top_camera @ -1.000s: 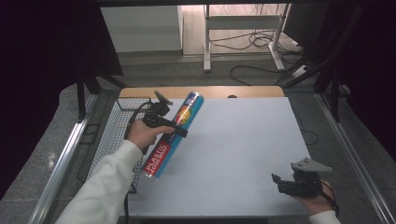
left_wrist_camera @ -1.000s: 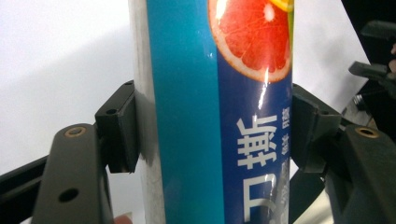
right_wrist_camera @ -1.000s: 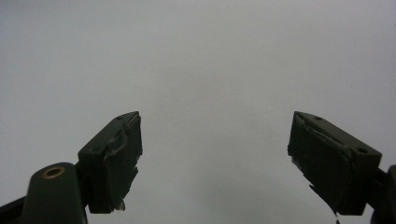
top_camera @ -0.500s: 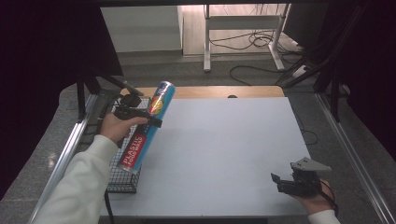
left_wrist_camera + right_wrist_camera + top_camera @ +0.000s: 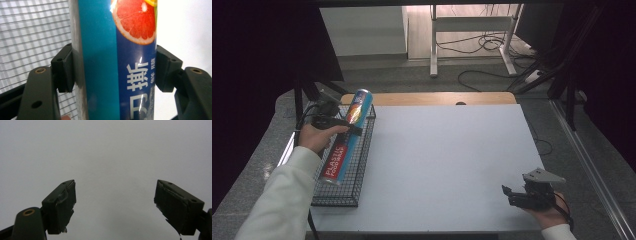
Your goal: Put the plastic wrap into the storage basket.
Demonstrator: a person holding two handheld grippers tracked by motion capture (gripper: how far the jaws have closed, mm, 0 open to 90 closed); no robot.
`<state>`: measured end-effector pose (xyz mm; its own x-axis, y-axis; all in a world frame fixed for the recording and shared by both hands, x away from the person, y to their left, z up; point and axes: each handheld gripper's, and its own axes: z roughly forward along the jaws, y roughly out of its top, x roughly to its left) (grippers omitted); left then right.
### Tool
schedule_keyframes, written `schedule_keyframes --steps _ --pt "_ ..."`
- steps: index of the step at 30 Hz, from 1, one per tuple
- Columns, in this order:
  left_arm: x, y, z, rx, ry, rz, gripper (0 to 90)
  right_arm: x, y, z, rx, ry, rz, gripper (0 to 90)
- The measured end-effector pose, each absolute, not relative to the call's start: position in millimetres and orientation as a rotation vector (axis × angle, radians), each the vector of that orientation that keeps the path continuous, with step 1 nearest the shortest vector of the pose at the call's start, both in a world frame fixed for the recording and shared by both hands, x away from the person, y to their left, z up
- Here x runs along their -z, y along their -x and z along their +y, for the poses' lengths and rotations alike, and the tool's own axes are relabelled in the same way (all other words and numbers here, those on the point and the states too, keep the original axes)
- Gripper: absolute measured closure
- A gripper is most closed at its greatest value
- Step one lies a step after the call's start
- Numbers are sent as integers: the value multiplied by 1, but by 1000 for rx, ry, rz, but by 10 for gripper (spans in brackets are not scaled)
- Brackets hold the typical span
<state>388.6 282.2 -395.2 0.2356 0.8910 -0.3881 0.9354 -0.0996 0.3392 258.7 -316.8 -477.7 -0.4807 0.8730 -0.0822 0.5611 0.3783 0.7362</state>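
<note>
The food-wrap tube (image 5: 346,138) (tilted) is clamped in the left tongs (image 5: 343,127) over the wire basket (image 5: 357,165); the right tongs (image 5: 115,207) are held apart above the surface (image 5: 447,160).

high view looks down; gripper views sit close.

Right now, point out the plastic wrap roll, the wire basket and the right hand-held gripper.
plastic wrap roll (image 5: 343,150), high view, on its red label.
wire basket (image 5: 343,196), high view, on its bare mesh floor.
right hand-held gripper (image 5: 508,195), high view, between its jaw tips.
</note>
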Motion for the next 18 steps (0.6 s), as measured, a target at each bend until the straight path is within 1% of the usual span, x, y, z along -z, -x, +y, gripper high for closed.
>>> schedule_keyframes --steps 7,10,18 --pt "414 -391 296 74 -2008 1750 317 479 -259 -317 -897 -1238 2183 182" --pt "422 -392 296 43 -2022 1781 317 479 -260 -317 -895 -1239 2184 182" --pt "443 -399 292 13 -2061 1843 316 479 -260 -317 -891 -1237 2185 182"
